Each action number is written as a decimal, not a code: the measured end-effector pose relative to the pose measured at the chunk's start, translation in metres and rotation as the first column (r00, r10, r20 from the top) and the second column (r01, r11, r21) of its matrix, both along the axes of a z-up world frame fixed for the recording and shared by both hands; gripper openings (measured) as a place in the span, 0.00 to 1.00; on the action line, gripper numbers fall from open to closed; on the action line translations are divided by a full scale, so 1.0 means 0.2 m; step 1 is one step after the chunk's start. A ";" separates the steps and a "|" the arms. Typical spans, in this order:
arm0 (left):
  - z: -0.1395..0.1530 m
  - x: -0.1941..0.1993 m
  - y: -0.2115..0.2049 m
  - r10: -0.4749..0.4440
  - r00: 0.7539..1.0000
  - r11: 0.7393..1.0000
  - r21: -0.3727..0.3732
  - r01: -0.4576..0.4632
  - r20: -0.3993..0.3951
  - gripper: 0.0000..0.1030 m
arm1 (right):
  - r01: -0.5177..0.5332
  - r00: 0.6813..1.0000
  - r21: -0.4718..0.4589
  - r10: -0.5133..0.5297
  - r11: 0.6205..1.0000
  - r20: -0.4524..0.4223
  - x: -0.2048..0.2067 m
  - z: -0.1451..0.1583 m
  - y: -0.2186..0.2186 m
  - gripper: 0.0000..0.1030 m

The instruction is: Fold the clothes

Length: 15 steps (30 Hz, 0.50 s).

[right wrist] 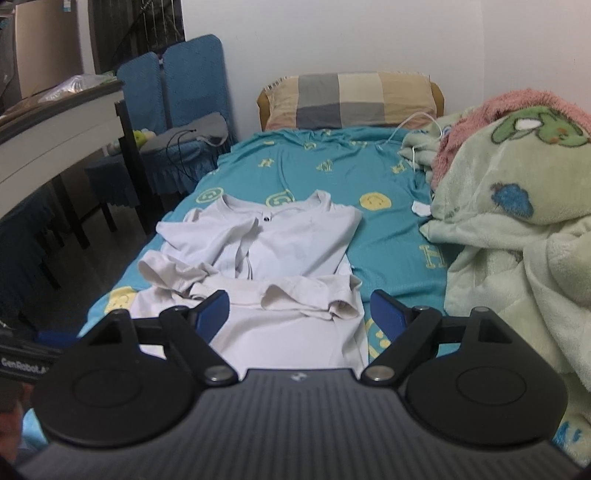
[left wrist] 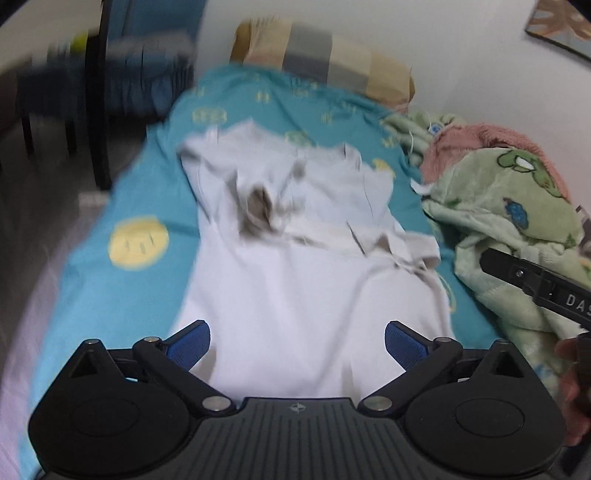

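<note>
A bed [right wrist: 399, 236] with a teal patterned sheet is set against a white wall [right wrist: 332, 33], a checked pillow [right wrist: 351, 98] at its head. Blue chairs [right wrist: 173, 85] and a dark-legged counter [right wrist: 55, 129] are seen beside it, over dark floor [right wrist: 96, 266].

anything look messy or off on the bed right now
The white shirt lies rumpled on the teal sheet, its sleeves bunched across the middle. A green blanket is heaped along the right edge.

We read "GenRobot.A", cut off, in white on the black gripper body [right wrist: 26, 360] at the left edge of the right wrist view. White letters "DAS", also cut off, mark the black gripper bar [left wrist: 543, 286] in the left wrist view.
</note>
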State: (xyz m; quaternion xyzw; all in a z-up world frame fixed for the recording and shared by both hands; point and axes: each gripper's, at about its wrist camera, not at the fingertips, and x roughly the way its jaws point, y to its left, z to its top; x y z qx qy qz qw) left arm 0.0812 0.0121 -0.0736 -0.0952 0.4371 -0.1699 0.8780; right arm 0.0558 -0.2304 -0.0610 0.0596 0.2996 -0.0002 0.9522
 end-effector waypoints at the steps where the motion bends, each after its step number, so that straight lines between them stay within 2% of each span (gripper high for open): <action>1: -0.02 0.01 0.01 0.007 0.999 1.000 -0.018 -0.007 -0.037 0.98 | -0.001 1.000 -0.001 0.001 1.000 -0.004 0.00 0.00 0.00 0.82; 4: -0.08 0.04 0.03 0.023 0.989 0.997 -0.071 -0.034 -0.149 0.98 | -0.009 1.000 -0.012 0.009 1.000 0.001 -0.01 0.00 0.02 0.82; 7: -0.15 0.07 0.08 0.055 0.967 0.988 -0.129 -0.089 -0.249 0.98 | -0.016 1.000 -0.010 0.016 1.000 0.002 0.00 0.01 0.02 0.82; 9: -0.21 0.10 0.12 0.088 0.944 0.972 -0.180 -0.151 -0.318 0.96 | -0.014 1.000 -0.010 0.014 1.000 -0.005 0.00 0.00 0.02 0.82; 12: -0.31 0.13 0.19 0.130 0.898 0.935 -0.250 -0.252 -0.420 0.93 | -0.006 1.000 -0.009 0.006 1.000 -0.020 0.00 -0.01 0.02 0.82; 15: -0.39 0.15 0.22 0.160 0.865 0.909 -0.270 -0.317 -0.475 0.89 | 0.001 0.999 -0.007 -0.001 1.000 -0.035 0.01 -0.02 0.01 0.82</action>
